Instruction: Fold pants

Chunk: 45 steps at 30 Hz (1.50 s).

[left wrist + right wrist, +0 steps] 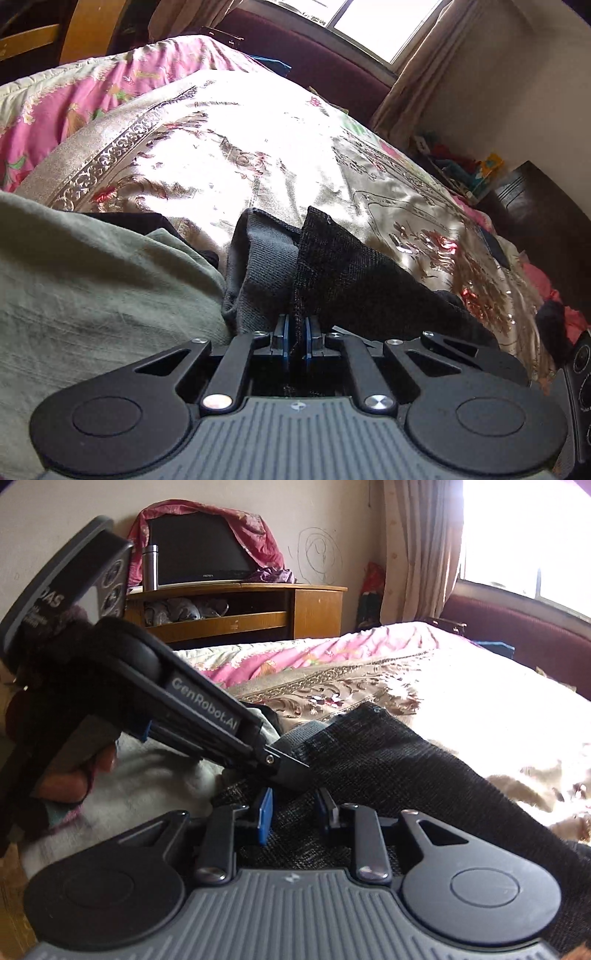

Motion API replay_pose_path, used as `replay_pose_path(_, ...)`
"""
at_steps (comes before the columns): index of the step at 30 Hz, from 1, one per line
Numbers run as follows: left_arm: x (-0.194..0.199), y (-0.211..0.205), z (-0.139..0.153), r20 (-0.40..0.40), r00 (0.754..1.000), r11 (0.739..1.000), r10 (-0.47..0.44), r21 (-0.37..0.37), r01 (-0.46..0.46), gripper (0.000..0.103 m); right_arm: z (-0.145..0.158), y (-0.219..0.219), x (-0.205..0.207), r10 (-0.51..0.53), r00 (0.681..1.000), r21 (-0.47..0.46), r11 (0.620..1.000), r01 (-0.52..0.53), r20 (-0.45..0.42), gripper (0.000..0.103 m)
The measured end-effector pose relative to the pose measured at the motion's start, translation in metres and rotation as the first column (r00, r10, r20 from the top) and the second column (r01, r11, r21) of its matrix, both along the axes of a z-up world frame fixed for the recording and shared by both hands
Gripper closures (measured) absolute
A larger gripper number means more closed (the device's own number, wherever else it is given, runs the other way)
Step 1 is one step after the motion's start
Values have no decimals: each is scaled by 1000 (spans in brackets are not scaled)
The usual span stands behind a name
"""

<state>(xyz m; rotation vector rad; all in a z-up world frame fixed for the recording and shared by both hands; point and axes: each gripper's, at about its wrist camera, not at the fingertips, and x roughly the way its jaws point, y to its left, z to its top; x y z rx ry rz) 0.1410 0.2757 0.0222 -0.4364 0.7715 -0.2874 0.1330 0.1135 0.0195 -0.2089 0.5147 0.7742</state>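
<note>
**Both grippers clamped on dark pants above the bed**

The pants (pixel 354 273) were a coarse, dark knit, almost black, with a smoother grey ribbed band (pixel 258 266) at the waist. They hung bunched above a glossy cream bedspread (pixel 229 147) worked with metallic floral scrolls and an ornate border, its sheen blown out by sunlight.

The left gripper (pixel 296 330) had its blue pads nearly together, pinching a thin fold of the knit between them. The cloth rose from the pads in a stiff peak, the grey band to the left of the fold and the dark weave falling away to the right. The right gripper (pixel 295 808) stood narrow, its blue pads pressed on a thicker gather of the same fabric. From there the pants ran as a long dark strip, down toward the lower right and up to a corner above the left gripper's tips.

Only the left view showed a soft, creased sage-green cloth (pixel 92 295) heaped at the left, a pink floral quilt (pixel 92 88) beyond, and the window (pixel 380 22) with beige curtains.

Only the right view showed the left gripper (pixel 295 762) from the side, black and angular, slanting down to bite the waistband, with a gloved hand (pixel 66 779) on its handle. Behind stood a wooden cabinet (pixel 314 605), a dark monitor (pixel 199 550) draped in pink cloth, and a steel flask (pixel 149 566).
</note>
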Motion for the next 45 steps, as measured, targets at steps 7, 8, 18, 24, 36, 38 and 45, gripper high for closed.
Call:
replay_pose_path(7, -23, -12, 32, 100, 994, 970, 43, 236, -66, 80, 30, -53, -18, -69, 998, 73, 995, 68, 10, 72)
replay_pose_path(8, -27, -15, 36, 118, 992, 964, 46, 256, -76, 80, 37, -74, -25, -114, 993, 81, 990, 112, 13, 69)
replay_pose_path(18, -36, -157, 26, 112, 944, 930, -309, 245, 275, 80, 19, -316, -26, -626, 706, 78, 728, 682, -331, 57)
replay_pose_path(24, -34, -235, 6, 70, 861, 851, -504, 210, 481, 80, -37, -374, 13, -395, 663, 305, 661, 685, -636, 55)
replay_pose_path(36, -10, -231, 4, 15, 865, 852, -501, 187, 490, 79, -87, -394, 35, 100, 671, 587, 589, 555, -735, 73)
replay_pose_path(38, -6, -232, 1, -7, 873, 855, -487, 201, 478, 79, -97, -387, 41, 88, 645, 572, 565, 595, -759, 84)
replay_pose_path(45, -13, -278, -4, -38, 825, 805, -564, 197, 559, 79, -60, -437, -1, -41, 671, 577, 473, 666, -741, 96)
